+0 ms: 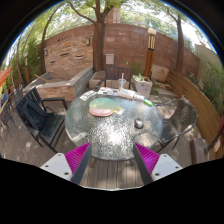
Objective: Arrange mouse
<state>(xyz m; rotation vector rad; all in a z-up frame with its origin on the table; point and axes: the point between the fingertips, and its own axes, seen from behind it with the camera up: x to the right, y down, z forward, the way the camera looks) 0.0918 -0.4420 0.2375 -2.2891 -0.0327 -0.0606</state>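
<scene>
Dark metal-frame chair (38, 118) sits left of the round glass-top bench (110, 125), w/ a 2nd grey chair (178, 118) at its right edge and open decking around. Magenta-padded jaws (113, 160) are spread wide, empty; can't tell which bench item is the mouse.

The small things on the round glass counter (108, 125) are too tiny to name. A pinkish flat thing (101, 112) there could be a plate. The fingers (77, 158) are cut off low down. No mouse can be made out.
</scene>
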